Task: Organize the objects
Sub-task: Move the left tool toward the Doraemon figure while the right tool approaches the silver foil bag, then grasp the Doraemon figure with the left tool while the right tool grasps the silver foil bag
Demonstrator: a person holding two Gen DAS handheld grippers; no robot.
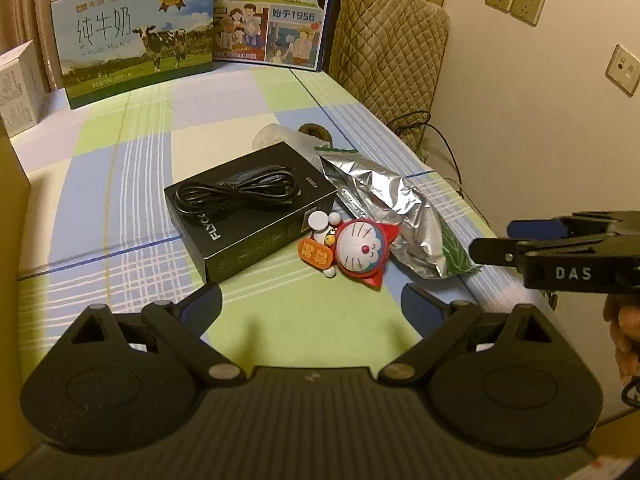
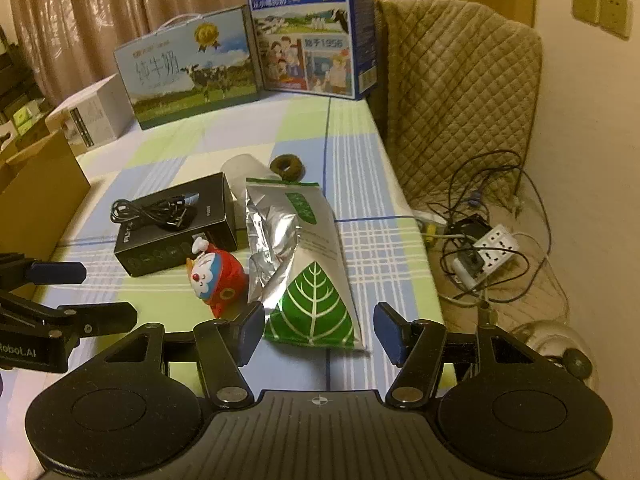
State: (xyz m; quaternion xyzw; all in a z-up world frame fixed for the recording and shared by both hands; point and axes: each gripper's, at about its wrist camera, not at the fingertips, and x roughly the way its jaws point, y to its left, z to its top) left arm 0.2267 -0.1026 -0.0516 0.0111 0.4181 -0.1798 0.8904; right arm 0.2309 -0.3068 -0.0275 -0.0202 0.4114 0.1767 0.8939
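Observation:
On the checked tablecloth [image 1: 120, 208] lies a black box [image 1: 248, 220] with a coiled black cable [image 1: 236, 192] on top. A red and white cat figure [image 1: 360, 250] lies against the box's near corner. Right of it is a crumpled silver foil bag [image 1: 396, 216] with a green leaf print [image 2: 312, 304]. My left gripper [image 1: 310, 304] hovers open just short of the figure, holding nothing. My right gripper [image 2: 320, 332] is open over the bag's near end, its pads apart from the foil. Each gripper shows in the other view: right gripper [image 1: 504, 238], left gripper [image 2: 92, 294].
A brown hair tie [image 2: 287, 167] and a white cup [image 2: 244, 168] lie behind the box. Two milk cartons [image 1: 136, 40] [image 2: 312, 28] stand at the back, a white box [image 1: 18, 84] and cardboard box [image 2: 40, 200] at left. A quilted chair [image 2: 460, 100] and power strip [image 2: 496, 248] are right of the table.

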